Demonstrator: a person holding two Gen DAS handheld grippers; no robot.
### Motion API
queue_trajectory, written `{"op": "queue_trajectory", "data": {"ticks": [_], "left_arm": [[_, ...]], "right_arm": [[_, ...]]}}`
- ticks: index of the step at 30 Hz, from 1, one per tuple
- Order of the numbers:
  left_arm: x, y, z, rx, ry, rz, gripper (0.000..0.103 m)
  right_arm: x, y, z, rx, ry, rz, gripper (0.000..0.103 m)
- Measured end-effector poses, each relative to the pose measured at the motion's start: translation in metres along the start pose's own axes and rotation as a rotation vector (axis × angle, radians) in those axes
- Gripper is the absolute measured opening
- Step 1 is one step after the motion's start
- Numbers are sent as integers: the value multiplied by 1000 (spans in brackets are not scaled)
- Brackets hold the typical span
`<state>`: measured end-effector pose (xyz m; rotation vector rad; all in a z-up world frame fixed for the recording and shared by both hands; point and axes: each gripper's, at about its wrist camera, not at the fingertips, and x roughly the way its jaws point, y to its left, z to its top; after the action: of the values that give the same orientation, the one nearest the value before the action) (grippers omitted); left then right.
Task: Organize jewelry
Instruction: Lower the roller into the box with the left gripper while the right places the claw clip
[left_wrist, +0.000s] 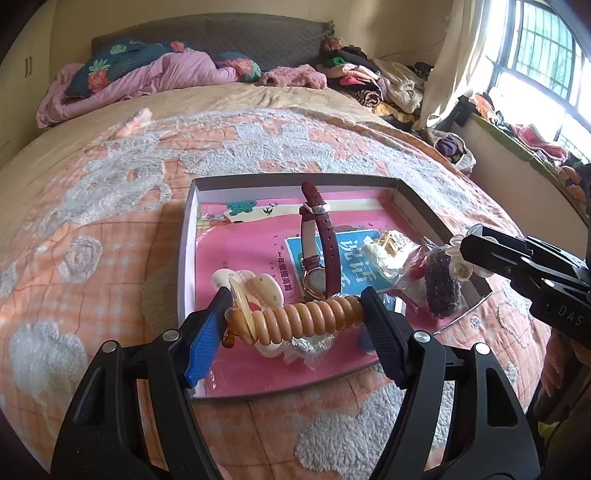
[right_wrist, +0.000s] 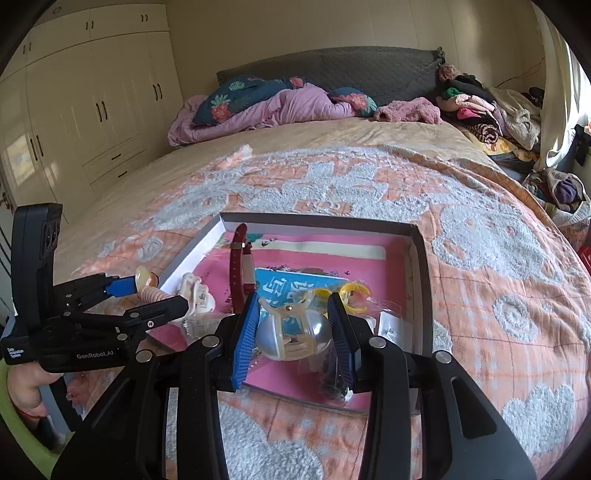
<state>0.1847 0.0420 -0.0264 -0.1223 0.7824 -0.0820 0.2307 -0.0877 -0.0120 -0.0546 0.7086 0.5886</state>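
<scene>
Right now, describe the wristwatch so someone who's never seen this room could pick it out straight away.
On the bed's orange and white blanket lies a shallow open box lined with a pink book. Near its middle stands the wristwatch, with hair clips and small plastic bags around it. It alone has a dark red strap, buckled into a loop standing upright, with a round gold-rimmed face at the bottom.

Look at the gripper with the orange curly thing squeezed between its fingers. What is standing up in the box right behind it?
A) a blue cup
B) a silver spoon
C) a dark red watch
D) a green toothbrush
C: the dark red watch stands on edge in the box, just beyond the coil clamped in the left gripper.
</scene>
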Motion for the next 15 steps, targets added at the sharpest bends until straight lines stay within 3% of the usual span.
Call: {"op": "queue_trajectory", "data": {"ticks": [15], "left_arm": [[19, -3, -6, 26, 35, 2, 63]], "right_arm": [[30, -3, -4, -31, 60, -5, 37]]}}
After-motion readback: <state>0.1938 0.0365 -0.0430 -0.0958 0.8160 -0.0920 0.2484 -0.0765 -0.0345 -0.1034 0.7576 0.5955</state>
